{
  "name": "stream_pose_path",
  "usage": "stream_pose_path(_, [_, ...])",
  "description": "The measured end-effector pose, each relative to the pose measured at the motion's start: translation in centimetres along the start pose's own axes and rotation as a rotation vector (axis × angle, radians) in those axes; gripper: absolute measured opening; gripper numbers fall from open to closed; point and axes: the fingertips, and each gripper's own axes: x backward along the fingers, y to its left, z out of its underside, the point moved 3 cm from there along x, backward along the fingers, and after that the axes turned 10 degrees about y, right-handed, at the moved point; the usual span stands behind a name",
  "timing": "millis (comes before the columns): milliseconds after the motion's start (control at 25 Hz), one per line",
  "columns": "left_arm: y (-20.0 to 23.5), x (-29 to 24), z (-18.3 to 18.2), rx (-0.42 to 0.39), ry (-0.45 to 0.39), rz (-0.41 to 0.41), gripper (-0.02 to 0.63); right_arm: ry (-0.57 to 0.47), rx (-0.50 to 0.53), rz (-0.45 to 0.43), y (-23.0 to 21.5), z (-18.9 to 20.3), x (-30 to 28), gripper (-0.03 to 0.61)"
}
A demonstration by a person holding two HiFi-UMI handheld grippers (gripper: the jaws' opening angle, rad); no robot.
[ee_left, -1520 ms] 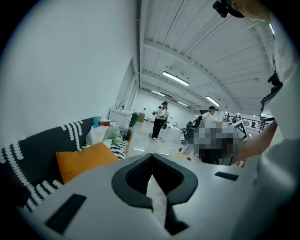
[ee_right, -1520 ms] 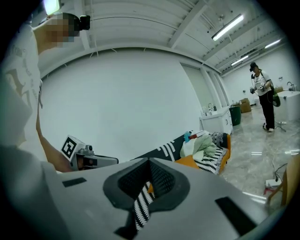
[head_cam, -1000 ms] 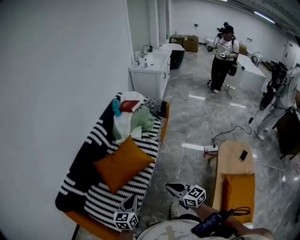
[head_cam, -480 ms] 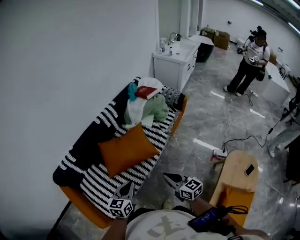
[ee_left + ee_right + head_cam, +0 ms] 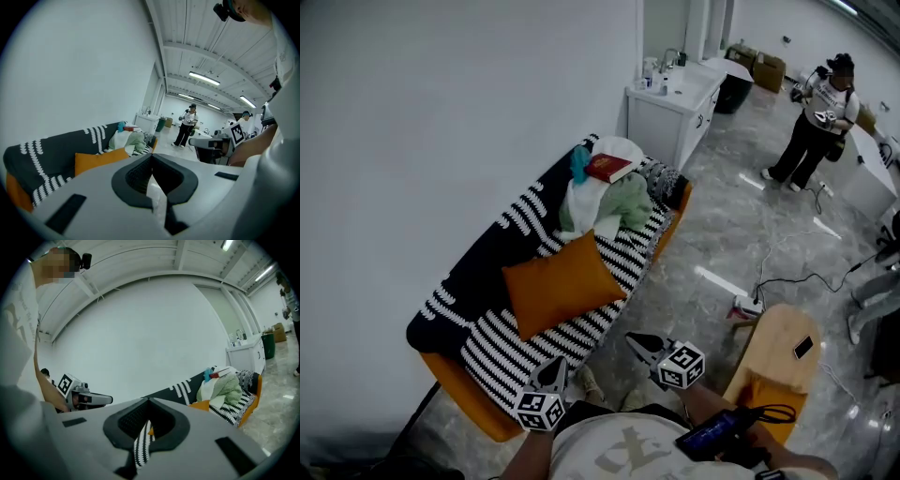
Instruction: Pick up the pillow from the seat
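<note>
An orange pillow (image 5: 560, 284) lies flat on the seat of a black-and-white striped sofa (image 5: 502, 349) against the white wall. It shows again as an orange strip (image 5: 98, 159) in the left gripper view and a sliver (image 5: 205, 404) in the right gripper view. My left gripper (image 5: 553, 372) hangs shut and empty just off the sofa's front edge, short of the pillow. To its right over the floor, my right gripper (image 5: 641, 345) is also shut and empty.
A heap of clothes (image 5: 605, 199) with a red book (image 5: 607, 168) fills the sofa's far end. Beyond stands a white sink cabinet (image 5: 675, 101). A wooden chair (image 5: 780, 361) with a phone on it is at my right. A person (image 5: 814, 122) stands far off; cables (image 5: 778, 272) cross the floor.
The head view has swung toward the sofa: the pillow and sofa slid right and closer to centre. Both grippers stayed shut near the sofa's front edge.
</note>
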Motion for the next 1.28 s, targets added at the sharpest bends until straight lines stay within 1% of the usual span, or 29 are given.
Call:
stream_pose_path(200, [1.9,-2.1,-1.4,0.0,0.007,0.019,0.009,0.014,0.005,0.02,-1.4,-1.3,-1.8,0.014])
stream_pose_path(360, [3.5,-4.0,-3.3,-0.024,0.005,0.052,0.009,0.014,0.006,0.05,-2.7,-2.5,-3.4,0.014])
stream_pose_path(640, [8.7,-6.3,-6.7,-0.031,-0.013,0.074,0.009,0.025,0.003,0.091,-4.5,-4.9,-7.8,0.014])
stream_pose_path(840, [13.1,-6.5,-8.3,-0.008,-0.029,0.067,0.009,0.043,0.011,0.115,-5.1,-6.8,-11.3,0.014])
stream_pose_path(1080, [17.2,-6.9,-9.3,-0.001,-0.032,0.052,0.009,0.047,0.01,0.14,-5.8,-8.5,-14.5,0.014])
stream_pose_path(1280, [19.2,-7.1,-9.1,0.028,-0.032,0.031,0.009,0.074,0.012,0.133,-6.5,-8.8,-16.4,0.014])
